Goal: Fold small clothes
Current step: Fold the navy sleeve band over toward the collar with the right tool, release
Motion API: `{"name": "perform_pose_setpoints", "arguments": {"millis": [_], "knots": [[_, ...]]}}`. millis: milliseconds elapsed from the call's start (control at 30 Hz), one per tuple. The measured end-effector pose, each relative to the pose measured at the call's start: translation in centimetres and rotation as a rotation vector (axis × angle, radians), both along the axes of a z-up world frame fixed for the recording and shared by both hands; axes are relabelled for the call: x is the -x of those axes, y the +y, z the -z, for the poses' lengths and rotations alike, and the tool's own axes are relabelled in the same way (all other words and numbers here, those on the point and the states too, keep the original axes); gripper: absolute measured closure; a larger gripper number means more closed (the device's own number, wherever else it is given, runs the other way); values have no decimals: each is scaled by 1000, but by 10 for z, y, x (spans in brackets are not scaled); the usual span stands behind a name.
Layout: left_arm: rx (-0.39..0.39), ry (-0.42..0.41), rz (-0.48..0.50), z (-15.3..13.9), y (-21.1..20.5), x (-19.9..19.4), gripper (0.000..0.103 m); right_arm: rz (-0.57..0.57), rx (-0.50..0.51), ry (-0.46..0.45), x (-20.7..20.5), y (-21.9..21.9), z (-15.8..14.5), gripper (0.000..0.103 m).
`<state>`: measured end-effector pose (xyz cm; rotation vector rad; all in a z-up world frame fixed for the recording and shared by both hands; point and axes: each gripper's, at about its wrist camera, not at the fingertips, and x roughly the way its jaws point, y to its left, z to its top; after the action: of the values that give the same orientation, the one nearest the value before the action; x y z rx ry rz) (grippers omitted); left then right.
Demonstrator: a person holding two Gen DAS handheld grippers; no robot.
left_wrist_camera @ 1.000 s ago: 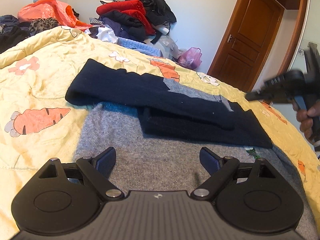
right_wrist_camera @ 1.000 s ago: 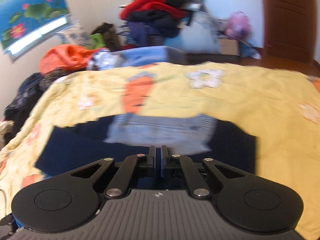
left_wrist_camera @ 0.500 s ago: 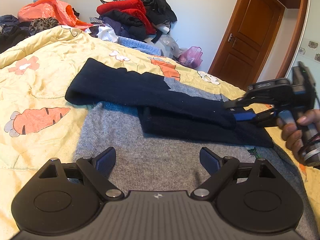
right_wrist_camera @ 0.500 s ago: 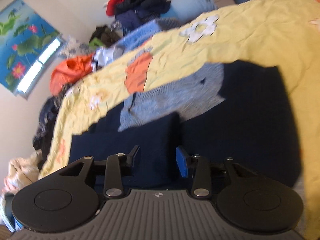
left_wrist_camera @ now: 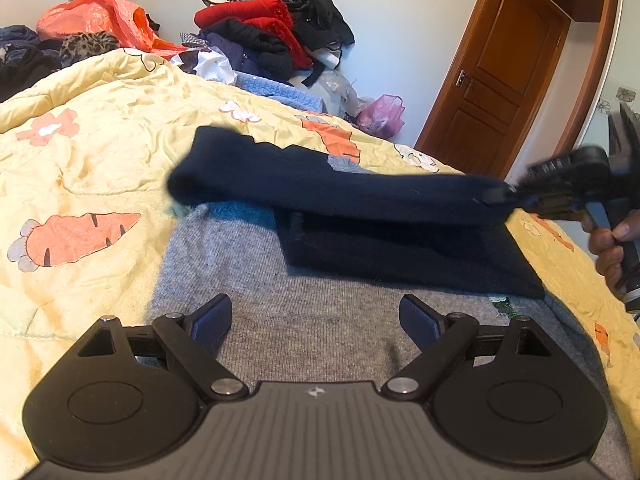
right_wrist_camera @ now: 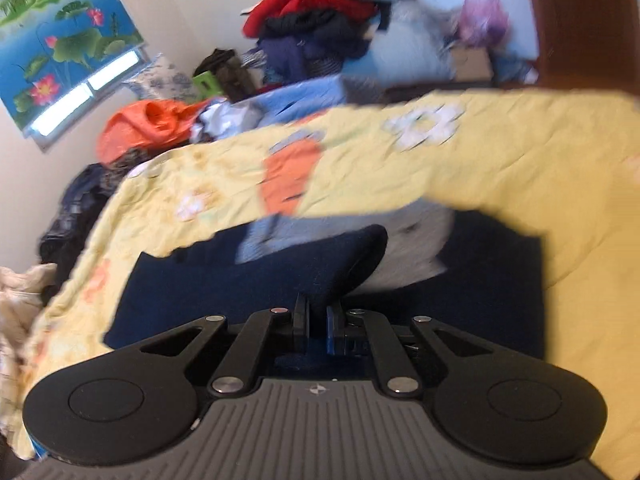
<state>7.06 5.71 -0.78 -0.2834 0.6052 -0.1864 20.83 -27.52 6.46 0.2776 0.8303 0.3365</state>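
Sweater: a grey knit sweater with navy sleeves lies spread flat on the bed, its grey body nearest the left hand-held gripper.
Sleeve: one navy sleeve is lifted off the sweater and stretched across it, its far end blurred; a second navy sleeve lies flat beneath it, folded over the grey body.
Bed: a yellow quilt printed with orange carrots and pale flowers covers it, rumpled in places.
Room: a heap of clothes, red and black, is piled against the white wall beyond the bed; a brown wooden door stands to the right, with a pink bag near its foot.
Left hand-held gripper: low over the grey body, fingers spread wide, nothing between them.
Right hand-held gripper: fingers drawn narrow, pinching the end of the lifted sleeve; seen from the left wrist camera it sits at the right edge, with the person's hand wrapped round its handle.
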Motion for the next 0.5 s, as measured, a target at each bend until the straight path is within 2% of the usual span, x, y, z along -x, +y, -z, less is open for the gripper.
{"name": "perform_pose_setpoints", "arguments": {"millis": [167,333,433,467,500], "knots": [[-1,0,0,0,0,0,12,95,87,54,-1,-43,25,90],[-4,7,0,1,0,-2,12,121,89,68,7,-49,49,89],[-12,10,0,1,-2,-3,12,156,71,64,8,-48,45,80],[-14,10,0,1,-2,-3,12,196,87,32,11,-48,39,71],[-15,10,0,1,-2,-3,12,240,118,-28,17,-45,30,69]]}}
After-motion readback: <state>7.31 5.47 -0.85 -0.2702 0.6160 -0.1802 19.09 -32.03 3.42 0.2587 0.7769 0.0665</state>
